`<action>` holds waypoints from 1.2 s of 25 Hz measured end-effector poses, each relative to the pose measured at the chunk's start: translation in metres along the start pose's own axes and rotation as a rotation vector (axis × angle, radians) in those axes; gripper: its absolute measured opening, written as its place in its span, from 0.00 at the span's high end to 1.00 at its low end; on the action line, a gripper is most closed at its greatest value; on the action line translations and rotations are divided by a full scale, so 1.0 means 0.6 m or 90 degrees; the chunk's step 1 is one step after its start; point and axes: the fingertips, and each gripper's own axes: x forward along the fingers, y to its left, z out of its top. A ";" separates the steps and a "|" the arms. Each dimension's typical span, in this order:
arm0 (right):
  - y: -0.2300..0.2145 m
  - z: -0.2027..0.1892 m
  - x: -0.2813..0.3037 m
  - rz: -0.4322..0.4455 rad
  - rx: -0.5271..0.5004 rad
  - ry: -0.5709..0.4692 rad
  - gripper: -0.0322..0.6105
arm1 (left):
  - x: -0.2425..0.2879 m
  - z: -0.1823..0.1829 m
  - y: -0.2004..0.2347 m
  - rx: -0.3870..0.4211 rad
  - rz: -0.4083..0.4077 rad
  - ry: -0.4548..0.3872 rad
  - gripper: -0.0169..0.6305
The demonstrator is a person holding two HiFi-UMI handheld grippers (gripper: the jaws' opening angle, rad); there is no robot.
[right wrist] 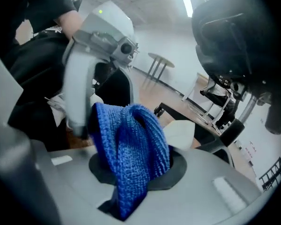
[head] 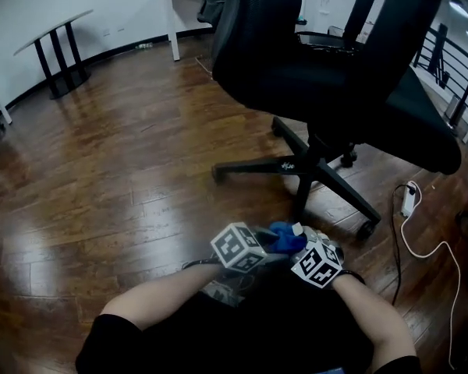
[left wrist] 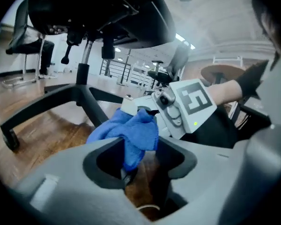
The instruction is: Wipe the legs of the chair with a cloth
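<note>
A black office chair stands ahead in the head view, and its star base [head: 312, 166] spreads dark legs [head: 249, 166] over the wooden floor. Both grippers meet low in front of it, tips together. My right gripper [head: 298, 238] is shut on a bunched blue cloth [head: 285, 236]; in its own view the cloth [right wrist: 131, 149] fills the jaws of the right gripper [right wrist: 136, 172]. My left gripper [head: 274, 244] faces it with jaws wide. In the left gripper view a corner of the cloth [left wrist: 129, 130] hangs down into the left gripper [left wrist: 140, 163] without being pinched. A chair leg [left wrist: 42, 107] runs behind.
A white power adapter [head: 409, 201] with a white cable [head: 433, 252] lies on the floor right of the chair. A curved desk [head: 58, 45] and a white table [head: 179, 14] stand by the far wall. Another chair [left wrist: 28, 36] is seen far left.
</note>
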 end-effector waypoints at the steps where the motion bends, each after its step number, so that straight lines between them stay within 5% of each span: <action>1: 0.000 0.000 0.000 0.004 0.009 -0.005 0.81 | -0.002 -0.003 0.009 0.011 0.003 -0.003 0.71; 4: 0.005 0.005 0.008 0.002 0.016 0.003 0.82 | -0.011 -0.007 0.028 0.028 0.010 0.001 0.84; 8: 0.004 0.007 0.016 -0.010 -0.011 0.022 0.79 | -0.010 -0.014 0.034 0.090 0.022 0.039 0.86; 13: -0.038 0.006 0.025 -0.037 0.042 0.013 0.79 | -0.028 -0.013 0.048 0.051 0.004 0.009 0.86; 17: -0.133 0.000 0.045 -0.097 0.107 0.001 0.80 | -0.036 -0.032 0.068 0.060 0.032 0.034 0.47; 21: -0.251 -0.003 0.063 -0.163 0.127 0.007 0.80 | -0.022 -0.032 0.068 0.065 0.033 0.038 0.47; 25: -0.324 -0.006 0.081 -0.212 0.095 0.039 0.80 | -0.014 -0.020 0.066 0.120 0.037 0.027 0.97; 30: -0.260 -0.005 0.076 -0.176 -0.023 0.093 0.81 | -0.018 -0.064 0.080 0.211 0.053 0.119 0.97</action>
